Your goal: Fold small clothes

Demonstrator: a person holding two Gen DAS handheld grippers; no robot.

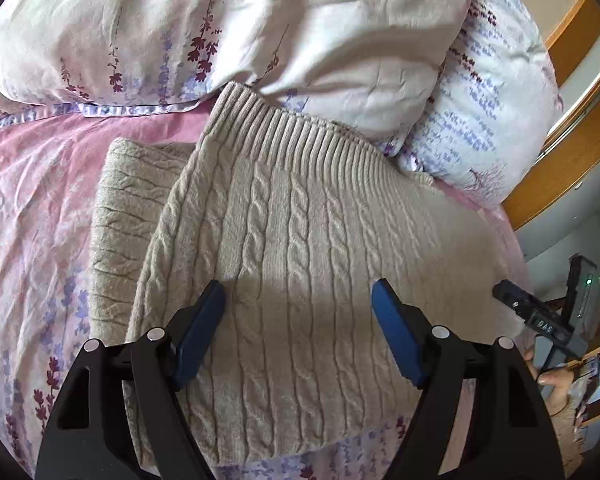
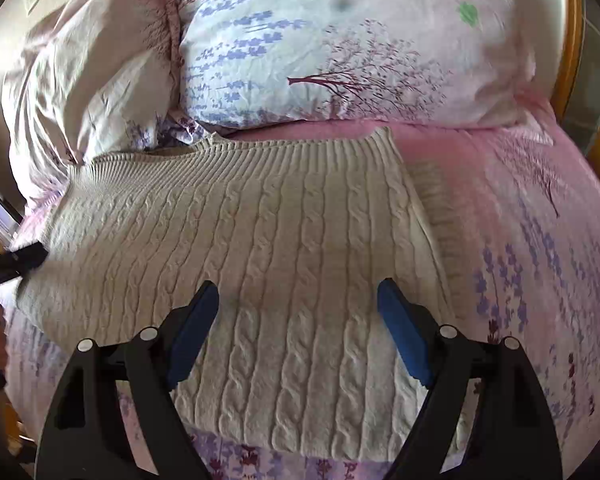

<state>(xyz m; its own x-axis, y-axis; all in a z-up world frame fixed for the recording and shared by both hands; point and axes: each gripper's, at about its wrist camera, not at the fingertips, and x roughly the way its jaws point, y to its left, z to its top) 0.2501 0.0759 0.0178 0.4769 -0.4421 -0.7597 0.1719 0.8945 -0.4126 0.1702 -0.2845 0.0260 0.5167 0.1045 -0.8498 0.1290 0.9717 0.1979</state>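
Observation:
A beige cable-knit sweater (image 1: 284, 240) lies folded on the pink floral bedsheet (image 1: 32, 208), ribbed hem toward the pillows. A folded-under part sticks out at its left side (image 1: 120, 208). My left gripper (image 1: 298, 300) is open and empty, hovering just above the sweater's near part. The sweater also shows in the right wrist view (image 2: 260, 240). My right gripper (image 2: 298, 300) is open and empty above the sweater's near right part. The right gripper's tip shows at the sweater's edge in the left wrist view (image 1: 512, 296), and the left gripper's tip at the left edge of the right wrist view (image 2: 28, 258).
Floral pillows (image 1: 260, 28) lie behind the sweater; a blue-patterned pillow (image 2: 360, 48) sits at the back. A wooden bed frame (image 1: 580, 152) runs along the right. The bedsheet (image 2: 540, 240) spreads right of the sweater.

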